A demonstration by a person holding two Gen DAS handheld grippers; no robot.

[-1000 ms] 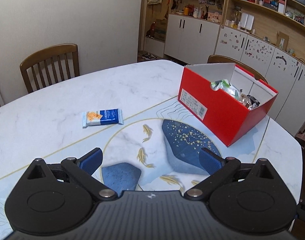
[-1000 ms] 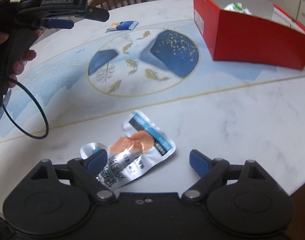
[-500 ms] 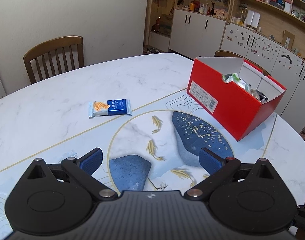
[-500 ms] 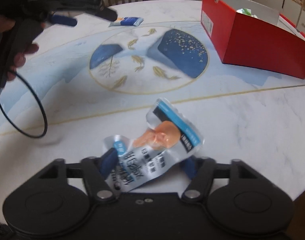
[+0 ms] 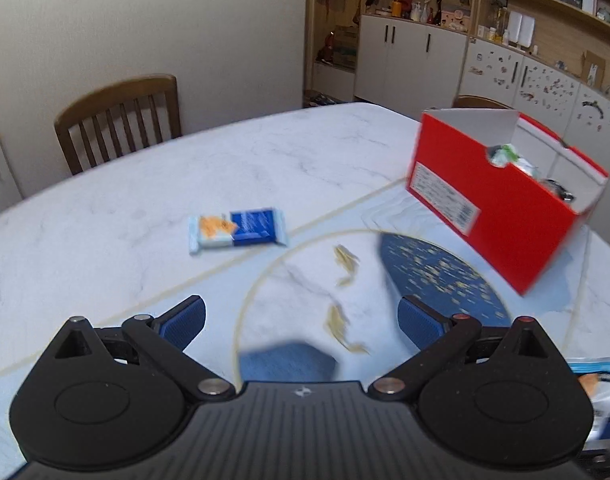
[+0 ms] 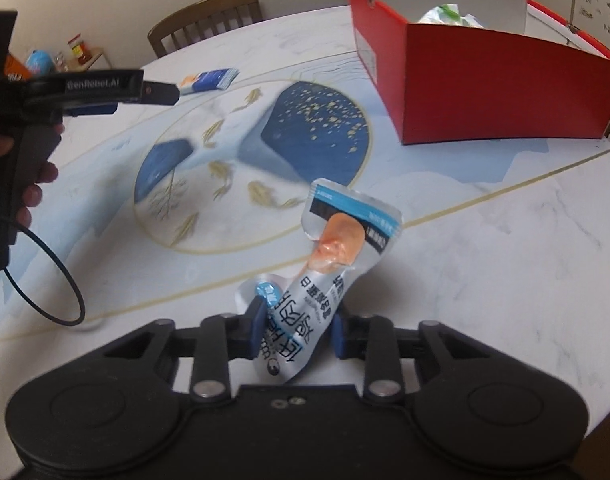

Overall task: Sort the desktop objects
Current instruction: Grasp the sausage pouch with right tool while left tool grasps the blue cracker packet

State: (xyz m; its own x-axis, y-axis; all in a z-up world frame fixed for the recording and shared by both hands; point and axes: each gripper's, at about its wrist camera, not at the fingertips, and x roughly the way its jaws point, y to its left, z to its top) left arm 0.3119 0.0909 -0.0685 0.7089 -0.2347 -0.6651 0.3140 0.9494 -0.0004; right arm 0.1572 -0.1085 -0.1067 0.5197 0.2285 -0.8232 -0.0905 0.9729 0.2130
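A: Right wrist view. What did the right gripper (image 6: 297, 330) hold?

B: A crinkled silver foil snack pouch with a blue band and an orange picture (image 6: 325, 272). The blue pads (image 6: 258, 322) pressed its lower end from both sides while the jaws were closing, and the pouch rose tilted toward one o'clock, its upper end clear of the white marble-patterned table with a blue and gold fish roundel (image 6: 485, 240).

A: And the left gripper (image 5: 301, 322)?

B: Its jaws stood wide apart with nothing between them, above the roundel. In the right wrist view it (image 6: 105, 100) appeared at nine o'clock, carried by a hand (image 6: 33, 176).

A: Where were the other items?

B: A flat blue and white snack packet with an orange patch (image 5: 237, 230) lay on the table at about eleven o'clock from the left gripper, well apart from it. An open red cardboard box with a white interior (image 5: 501, 216) stood at two o'clock, with wrapped items inside. A brown wooden slat-back chair (image 5: 121, 120) stood at the table's far edge.
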